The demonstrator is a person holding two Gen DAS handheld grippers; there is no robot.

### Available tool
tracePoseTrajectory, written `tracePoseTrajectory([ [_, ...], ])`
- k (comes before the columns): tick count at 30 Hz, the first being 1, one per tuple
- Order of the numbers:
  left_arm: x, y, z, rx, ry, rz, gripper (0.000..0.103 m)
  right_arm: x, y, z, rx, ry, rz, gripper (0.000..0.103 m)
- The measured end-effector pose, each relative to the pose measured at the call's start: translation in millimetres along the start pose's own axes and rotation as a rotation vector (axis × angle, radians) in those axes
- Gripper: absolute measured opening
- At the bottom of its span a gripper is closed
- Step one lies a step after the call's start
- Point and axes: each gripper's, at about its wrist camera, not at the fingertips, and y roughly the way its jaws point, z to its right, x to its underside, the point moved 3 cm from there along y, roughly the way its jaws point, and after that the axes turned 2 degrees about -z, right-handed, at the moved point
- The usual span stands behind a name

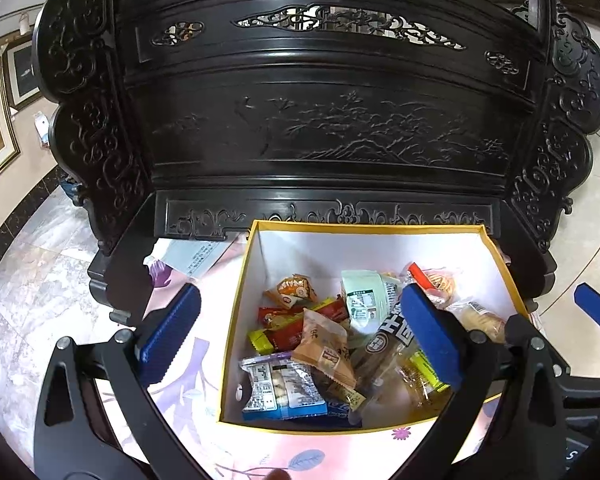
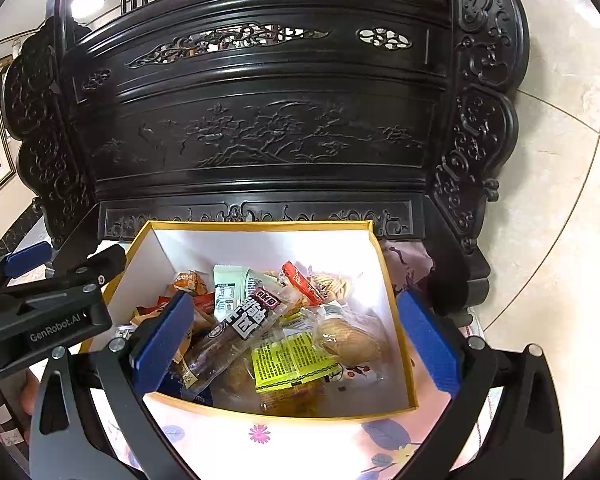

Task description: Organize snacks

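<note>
1. Left gripper (image 1: 300,330) spread wide, nothing between the blue pads (image 1: 168,332); hovering over the left wall of the box (image 1: 236,320), one pad outside it at 9 o'clock, the other above the snacks at 3 o'clock.
2. Right gripper (image 2: 296,340) likewise wide apart and empty, straddling the box, left pad over the snacks, right pad past the right wall at 3 o'clock.
3. Box: white inside, yellow-rimmed, open-topped, on a pink floral cloth (image 1: 188,364), its far wall close against a dark carved chair back (image 1: 320,120) at 12 o'clock.
4. Snacks heaped loosely inside, overlapping:
   - long brown sausage pack (image 2: 240,328) with black-and-white lettering, lying diagonally at centre;
   - yellow-green sachet (image 2: 292,360) just beside it at 4 o'clock;
   - pale green pouch (image 2: 230,284) toward 12 o'clock;
   - red wrapper (image 2: 302,282) beside the pouch at 2 o'clock;
   - clear-wrapped bun (image 2: 352,340) by the right wall;
   - orange triangular pack (image 1: 294,290) at 11 o'clock in the left view;
   - blue-edged biscuit pack (image 1: 282,388) at the near wall, 7 o'clock.
5. White paper (image 1: 196,258) on the cloth left of the box.
</note>
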Motion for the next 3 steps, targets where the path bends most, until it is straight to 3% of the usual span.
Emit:
tracePoseTrajectory([
  [3,0.4,-0.3,-0.8,0.008,-0.003,-0.002,0.101,-0.5,0.4,0.4,0.007,0.004,-0.008,0.102],
])
